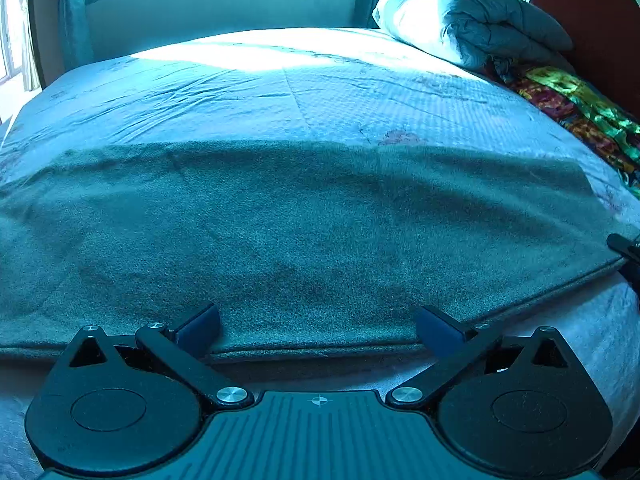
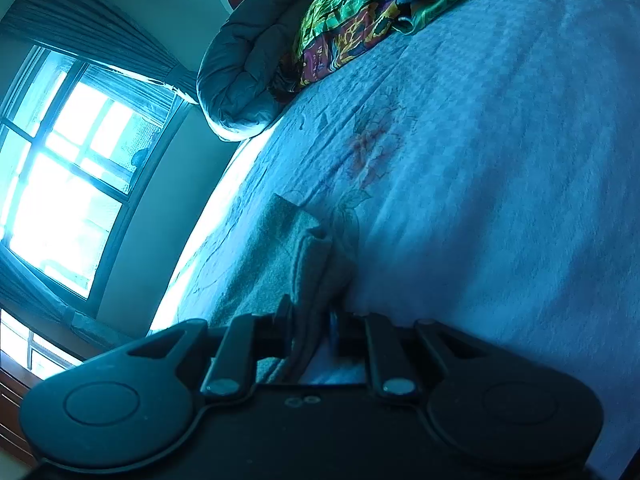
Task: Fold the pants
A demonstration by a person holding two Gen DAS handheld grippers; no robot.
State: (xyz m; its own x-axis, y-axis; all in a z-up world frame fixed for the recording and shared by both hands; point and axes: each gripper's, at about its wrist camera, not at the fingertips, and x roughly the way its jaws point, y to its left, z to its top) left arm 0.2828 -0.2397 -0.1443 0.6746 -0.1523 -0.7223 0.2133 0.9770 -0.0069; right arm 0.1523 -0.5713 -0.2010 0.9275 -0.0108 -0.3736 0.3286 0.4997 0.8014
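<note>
Grey-green pants [image 1: 304, 232] lie flat across the bed, their long edge running along the near side. My left gripper [image 1: 318, 330] is open, its fingers just over that near edge, holding nothing. My right gripper [image 2: 310, 320] is shut on the pants [image 2: 296, 264] at one end, with the cloth bunched between the fingers. The right gripper's tip [image 1: 626, 246] shows at the far right edge of the left wrist view, at the pants' end.
The bed [image 1: 320, 88] has a pale flowered sheet. A folded grey quilt on a white pillow [image 1: 492, 24] and a bright patterned cloth [image 1: 580, 108] lie by the headboard at the right. A window [image 2: 68, 184] and curtains stand beyond the bed.
</note>
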